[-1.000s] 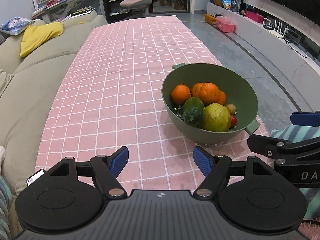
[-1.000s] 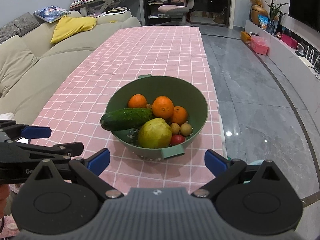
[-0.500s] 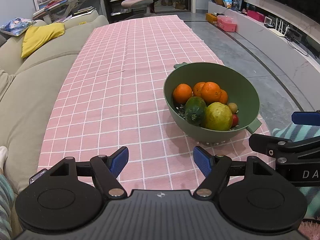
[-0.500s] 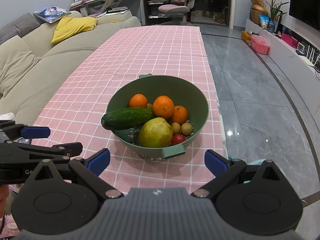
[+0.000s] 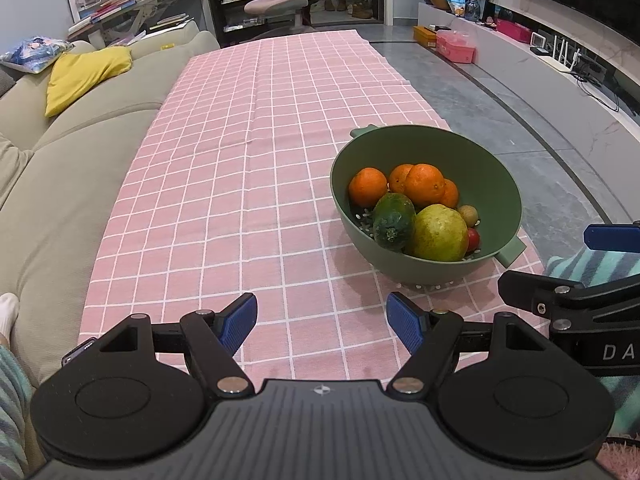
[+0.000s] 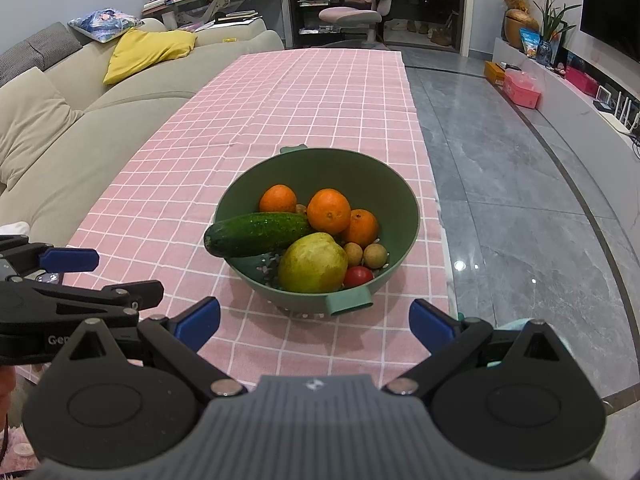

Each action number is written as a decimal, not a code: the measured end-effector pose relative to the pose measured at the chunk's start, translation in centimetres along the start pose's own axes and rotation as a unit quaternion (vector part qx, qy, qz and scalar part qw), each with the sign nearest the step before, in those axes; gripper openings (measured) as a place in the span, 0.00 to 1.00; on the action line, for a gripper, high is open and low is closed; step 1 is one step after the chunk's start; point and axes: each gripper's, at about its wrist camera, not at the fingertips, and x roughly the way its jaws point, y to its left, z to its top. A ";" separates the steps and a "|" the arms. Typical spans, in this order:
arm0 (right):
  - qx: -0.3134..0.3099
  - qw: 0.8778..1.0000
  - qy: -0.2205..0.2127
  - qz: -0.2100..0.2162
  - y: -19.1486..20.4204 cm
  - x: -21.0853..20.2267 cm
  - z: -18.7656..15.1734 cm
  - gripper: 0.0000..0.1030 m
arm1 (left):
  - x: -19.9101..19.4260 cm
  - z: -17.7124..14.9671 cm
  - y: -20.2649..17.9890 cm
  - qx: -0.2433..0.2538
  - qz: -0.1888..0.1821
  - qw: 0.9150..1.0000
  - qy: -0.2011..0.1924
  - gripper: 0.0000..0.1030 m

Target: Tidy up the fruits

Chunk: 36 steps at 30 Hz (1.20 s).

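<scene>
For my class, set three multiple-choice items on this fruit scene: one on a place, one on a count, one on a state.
1. Where does the cucumber lie?
A. in the green bowl
B. on the sofa
C. on the floor

2. How many oranges show in the right wrist view?
A. one
B. three
C. six

3. How is the right gripper?
A. shut on the pear
B. shut and empty
C. open

Key: 1 A, its end pokes over the bowl's rim; 2 B, three orange fruits sit behind the pear; 3 C, its blue pads stand wide apart, holding nothing.
</scene>
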 end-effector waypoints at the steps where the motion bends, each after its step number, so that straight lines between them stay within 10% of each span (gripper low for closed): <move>1: 0.000 1.000 0.000 0.000 0.0 0.0 0.0 0.94 | 0.0 0.0 0.0 0.000 0.000 1.000 0.000 0.84; 36: 0.001 1.000 0.004 -0.001 0.1 0.1 -0.1 0.94 | -0.3 0.1 -0.1 0.000 0.000 1.000 -0.002 0.83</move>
